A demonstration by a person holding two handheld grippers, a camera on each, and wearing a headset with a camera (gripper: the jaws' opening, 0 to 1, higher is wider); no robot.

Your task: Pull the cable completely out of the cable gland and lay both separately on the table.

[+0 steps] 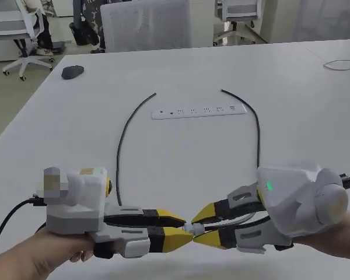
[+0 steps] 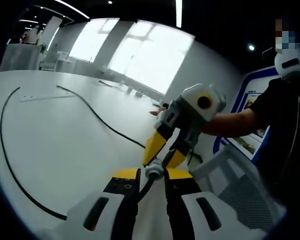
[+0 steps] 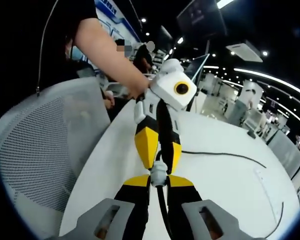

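Jaws meet tip to tip over the desk's near edge in the head view. The left gripper point(image 1: 186, 228) has its jaws drawn together on the small white cable gland point(image 1: 193, 228). The right gripper point(image 1: 200, 230) pinches in from the other side, seemingly on the cable point(image 1: 119, 157) just where it leaves the gland, though the exact bite is hard to tell. The thin black cable trails off in two long strands toward the far edge of the desk point(image 1: 181, 169), ending either side of a power strip point(image 1: 198, 110). In the left gripper view the gland point(image 2: 153, 171) sits between that gripper's yellow tips, with cable running back between the jaws. In the right gripper view the gland point(image 3: 159, 172) lies just past the tips, and cable again runs in the slot. The cable looks light and limp, so it should drag rather than push. The gland looks small, hard and probably slick, best held across its body, with the cable gripped close beside it so the pull runs straight through the bore.
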